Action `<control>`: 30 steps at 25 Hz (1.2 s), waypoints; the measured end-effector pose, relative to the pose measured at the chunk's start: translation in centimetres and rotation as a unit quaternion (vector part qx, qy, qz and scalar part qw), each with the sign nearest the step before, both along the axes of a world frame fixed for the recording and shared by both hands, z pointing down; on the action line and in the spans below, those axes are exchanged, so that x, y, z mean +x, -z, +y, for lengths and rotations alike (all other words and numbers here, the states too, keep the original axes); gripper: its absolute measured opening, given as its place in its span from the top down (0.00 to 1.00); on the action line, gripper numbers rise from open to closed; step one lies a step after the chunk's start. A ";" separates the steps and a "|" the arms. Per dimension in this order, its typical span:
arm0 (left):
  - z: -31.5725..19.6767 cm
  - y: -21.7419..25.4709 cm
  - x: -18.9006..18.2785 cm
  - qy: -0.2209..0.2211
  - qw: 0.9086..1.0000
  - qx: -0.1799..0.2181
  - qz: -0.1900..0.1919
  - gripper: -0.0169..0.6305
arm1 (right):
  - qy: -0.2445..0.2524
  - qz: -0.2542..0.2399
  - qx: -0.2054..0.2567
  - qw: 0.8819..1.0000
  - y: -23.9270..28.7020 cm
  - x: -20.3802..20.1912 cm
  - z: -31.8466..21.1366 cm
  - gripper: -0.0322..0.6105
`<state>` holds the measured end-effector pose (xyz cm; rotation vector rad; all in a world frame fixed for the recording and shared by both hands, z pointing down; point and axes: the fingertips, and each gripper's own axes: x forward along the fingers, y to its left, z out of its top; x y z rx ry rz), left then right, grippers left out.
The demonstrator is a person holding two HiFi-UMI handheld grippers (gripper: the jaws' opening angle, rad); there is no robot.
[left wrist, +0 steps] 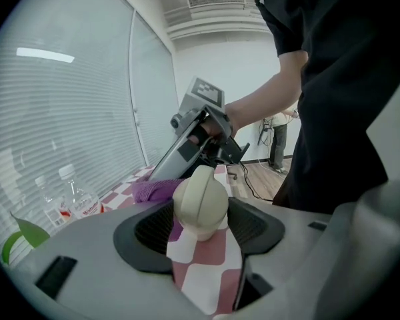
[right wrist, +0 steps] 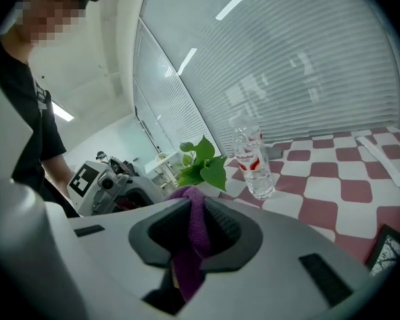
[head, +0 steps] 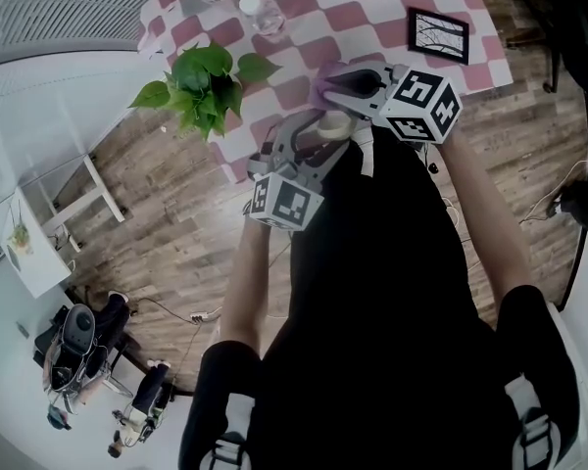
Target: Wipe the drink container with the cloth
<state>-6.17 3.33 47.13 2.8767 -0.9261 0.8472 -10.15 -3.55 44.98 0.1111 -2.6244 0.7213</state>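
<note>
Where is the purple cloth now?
The purple cloth hangs clamped in the right gripper, in the head view just beyond the cream round-topped drink container in the left gripper.

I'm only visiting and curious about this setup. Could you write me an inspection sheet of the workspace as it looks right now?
Surface: table under a red-and-white checked cover.
Job's things: beige container and purple cloth, each held in a gripper and close together.
Clutter: two bottles and a frame on the table; plant by its corner.
Grippers: left gripper shut on the container; right gripper shut on the cloth.
Cables: one cable loose on the floor; another at the right edge of the head view.
Surroundings: wood floor, window blinds, white shelf.
</note>
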 end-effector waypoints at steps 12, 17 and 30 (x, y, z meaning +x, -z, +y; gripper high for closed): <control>0.9 0.2 0.9 -0.018 0.999 0.016 -0.038 0.55 | -0.021 0.086 -0.072 0.993 -8.2 1.5 -2.1 0.84; 0.9 0.2 1.1 -0.023 0.999 0.019 -0.040 0.55 | -0.045 0.124 -0.061 0.989 -10.9 2.4 -3.0 0.84; 0.1 0.3 1.9 -0.044 0.998 0.021 -0.035 0.55 | 0.028 0.069 -0.040 0.996 -5.2 1.2 -0.9 0.85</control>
